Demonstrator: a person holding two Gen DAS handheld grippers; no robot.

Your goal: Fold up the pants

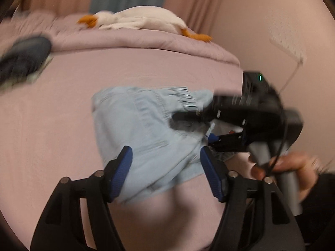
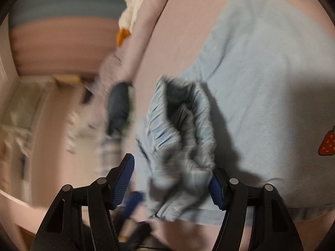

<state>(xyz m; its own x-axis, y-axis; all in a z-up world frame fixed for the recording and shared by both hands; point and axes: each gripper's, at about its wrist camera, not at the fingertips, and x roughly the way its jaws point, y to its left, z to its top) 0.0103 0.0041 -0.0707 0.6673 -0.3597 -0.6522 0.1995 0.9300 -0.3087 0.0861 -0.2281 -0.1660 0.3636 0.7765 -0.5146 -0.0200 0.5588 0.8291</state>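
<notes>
Light blue pants (image 1: 146, 129) lie folded on the pink bed sheet (image 1: 52, 125), the gathered waistband toward the far side. My left gripper (image 1: 166, 173) is open just above the pants' near edge, its blue pads either side of the cloth. My right gripper (image 1: 194, 127) reaches in from the right over the pants. In the right wrist view the right gripper (image 2: 172, 179) is open, with the bunched waistband (image 2: 180, 129) lying between its fingers; the pants (image 2: 261, 83) spread to the right with a strawberry patch (image 2: 327, 144). Both views are motion-blurred.
A white plush goose (image 1: 136, 19) with orange beak and feet lies on the folded pink blanket (image 1: 125, 39) at the far side. A dark garment (image 1: 23, 60) lies at the left. Curtains and a pink wall stand behind. The bed edge is at right.
</notes>
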